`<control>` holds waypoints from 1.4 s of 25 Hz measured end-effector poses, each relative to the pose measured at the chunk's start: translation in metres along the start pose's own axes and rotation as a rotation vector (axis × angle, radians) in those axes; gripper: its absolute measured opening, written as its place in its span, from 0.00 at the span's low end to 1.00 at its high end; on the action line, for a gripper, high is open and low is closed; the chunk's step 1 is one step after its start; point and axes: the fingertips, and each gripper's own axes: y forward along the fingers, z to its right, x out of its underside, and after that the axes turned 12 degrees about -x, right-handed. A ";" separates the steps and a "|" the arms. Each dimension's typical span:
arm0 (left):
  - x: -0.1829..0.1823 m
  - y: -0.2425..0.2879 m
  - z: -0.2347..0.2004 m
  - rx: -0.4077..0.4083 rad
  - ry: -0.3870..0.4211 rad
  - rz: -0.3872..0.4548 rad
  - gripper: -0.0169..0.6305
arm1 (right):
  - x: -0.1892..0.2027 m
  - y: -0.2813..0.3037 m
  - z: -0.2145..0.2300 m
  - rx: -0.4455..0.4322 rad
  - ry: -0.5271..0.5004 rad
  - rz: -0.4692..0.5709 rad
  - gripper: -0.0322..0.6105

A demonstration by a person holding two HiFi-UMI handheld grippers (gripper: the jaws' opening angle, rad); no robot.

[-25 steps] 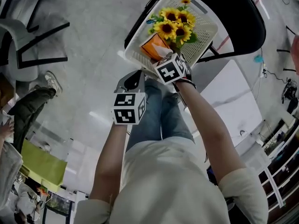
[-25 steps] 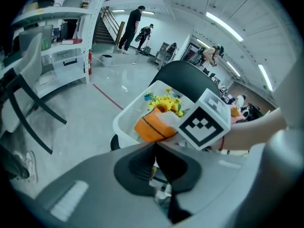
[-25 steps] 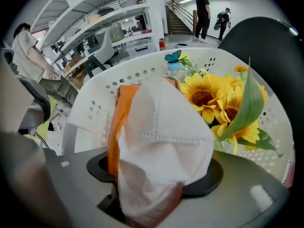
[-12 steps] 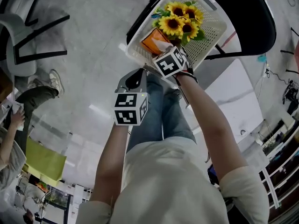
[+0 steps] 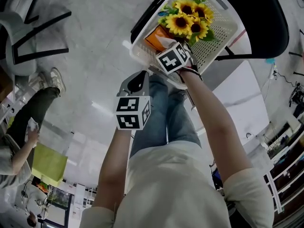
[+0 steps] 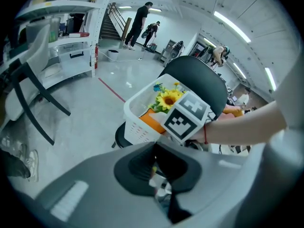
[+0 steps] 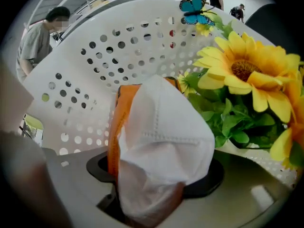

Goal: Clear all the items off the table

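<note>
In the head view, the right gripper point(image 5: 167, 45) reaches out past the person's knees and over a white basket point(image 5: 223, 30) that sits on a black chair point(image 5: 268, 18). Its jaws point steeply down into the near left corner of the basket and are closed on an orange tissue pack point(image 5: 153, 37). A bunch of sunflowers point(image 5: 187, 20) lies in the basket just beside the pack, on the far side. The left gripper point(image 5: 137, 78) hangs nearer the body, above the thighs and well short of the basket's rim.

In the left gripper view, that gripper's jaws are pressed together with nothing gripped between them. Ahead and slightly up are the basket, the sunflowers and the right gripper's marker cube.

In the right gripper view, the jaws stand fairly wide but full. The orange pack is clamped between them, with a white tissue point(image 7: 164, 141) bulging out over its front. The pack's long axis runs along the line the jaws point, straight out from the gripper toward the perforated basket wall behind it. The sunflowers crowd in from the right, close to the tissue, and a blue butterfly point(image 7: 194, 8) tops the bunch.

The pack already seems to be within the rim, so the next step is probably just to let go. What matters is the pack's place inside the walls and left of the flowers — whether it touches the bottom I cannot tell.
</note>
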 end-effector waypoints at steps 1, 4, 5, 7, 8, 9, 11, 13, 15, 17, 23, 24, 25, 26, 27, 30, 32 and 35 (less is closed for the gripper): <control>0.001 0.000 0.000 -0.001 -0.001 -0.002 0.04 | 0.000 0.002 0.001 0.001 0.001 -0.003 0.62; 0.006 0.001 -0.001 -0.001 0.003 -0.009 0.04 | 0.002 0.007 0.003 0.004 0.011 -0.007 0.62; 0.007 0.002 -0.001 -0.001 0.004 -0.010 0.04 | 0.003 0.009 0.003 0.005 0.014 -0.010 0.62; 0.009 0.003 -0.002 -0.002 0.003 -0.013 0.04 | 0.004 0.012 0.006 0.006 0.019 -0.016 0.63; 0.011 0.004 -0.002 -0.003 0.002 -0.014 0.04 | 0.005 0.014 0.007 0.009 0.021 -0.019 0.63; 0.012 0.004 -0.002 -0.004 0.002 -0.016 0.04 | 0.006 0.016 0.008 0.013 0.021 -0.020 0.63; 0.014 0.005 -0.002 -0.006 0.001 -0.019 0.04 | 0.007 0.018 0.010 0.018 0.022 -0.020 0.63; 0.015 0.005 -0.002 -0.005 0.000 -0.019 0.04 | 0.007 0.020 0.011 0.020 0.025 -0.020 0.64; 0.015 0.005 -0.003 -0.006 0.001 -0.019 0.04 | 0.007 0.021 0.012 0.020 0.031 -0.020 0.64; 0.014 0.004 -0.004 -0.008 -0.002 -0.016 0.04 | 0.007 0.022 0.011 0.018 0.038 -0.020 0.65; 0.011 -0.001 -0.003 -0.006 0.001 -0.003 0.04 | 0.005 0.020 0.006 0.000 0.065 -0.019 0.72; 0.010 -0.003 -0.003 -0.004 0.003 0.000 0.04 | 0.005 0.018 0.004 -0.003 0.071 -0.016 0.73; 0.009 -0.004 -0.001 -0.003 0.004 0.004 0.04 | 0.004 0.016 0.004 -0.004 0.075 -0.012 0.74; 0.008 -0.005 0.000 -0.001 0.004 0.007 0.04 | 0.004 0.013 0.003 -0.004 0.078 -0.007 0.74; 0.007 -0.007 0.001 -0.001 0.005 0.010 0.04 | 0.003 0.011 0.002 -0.003 0.079 -0.001 0.74; 0.003 -0.011 0.003 0.001 0.010 0.021 0.04 | -0.002 0.000 -0.001 -0.002 0.080 0.024 0.75; 0.001 -0.014 0.006 0.003 0.012 0.030 0.04 | -0.005 -0.010 -0.002 0.006 0.076 0.042 0.75; -0.003 -0.018 0.010 0.008 0.015 0.043 0.04 | -0.009 -0.026 -0.002 0.025 0.068 0.065 0.75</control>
